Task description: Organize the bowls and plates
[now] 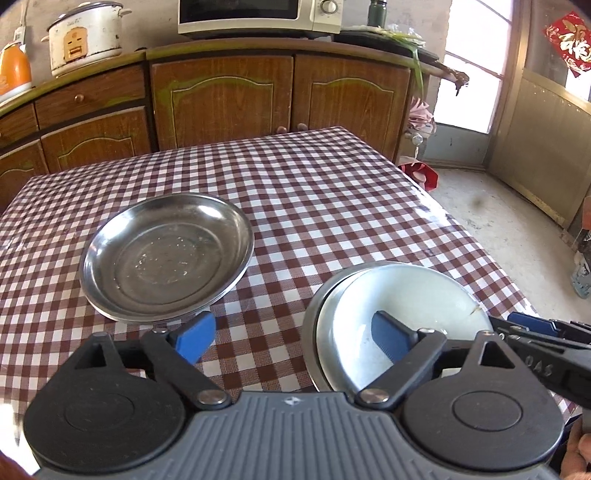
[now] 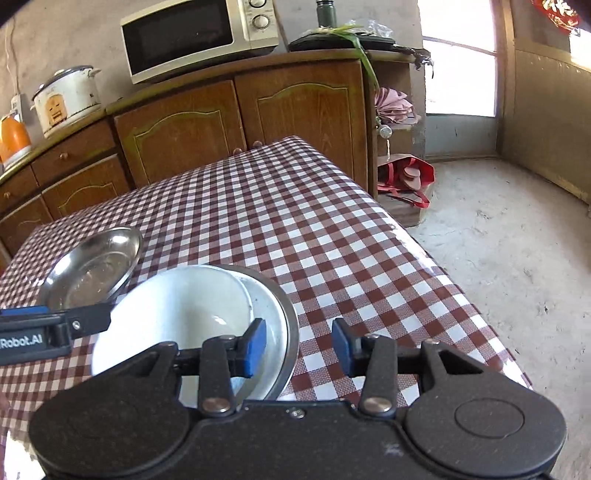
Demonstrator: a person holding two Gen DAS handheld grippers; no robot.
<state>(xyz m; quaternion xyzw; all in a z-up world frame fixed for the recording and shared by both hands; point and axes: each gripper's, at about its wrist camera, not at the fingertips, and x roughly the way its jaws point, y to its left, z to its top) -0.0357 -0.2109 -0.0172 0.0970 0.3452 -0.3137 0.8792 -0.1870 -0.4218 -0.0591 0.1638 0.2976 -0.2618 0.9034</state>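
Observation:
A stack of steel plates [image 1: 166, 254] sits on the checkered table [image 1: 314, 192], seen too in the right wrist view [image 2: 92, 269]. A white bowl [image 1: 406, 295] rests inside a steel bowl [image 1: 314, 332] at the near right; both also show in the right wrist view, white bowl [image 2: 177, 314], steel bowl [image 2: 290, 332]. My left gripper [image 1: 291, 336] is open, its right finger over the bowls' rim. My right gripper [image 2: 299, 347] is open, astride the bowls' right rim; it enters the left wrist view [image 1: 535, 332] from the right.
Wooden cabinets [image 1: 221, 96] stand behind the table with a microwave [image 1: 258, 16], rice cooker [image 1: 86, 35] and orange kettle [image 1: 13, 70] on top. The table's right edge [image 2: 424, 251] drops to a concrete floor [image 2: 517, 258] with a red bag [image 2: 406, 173].

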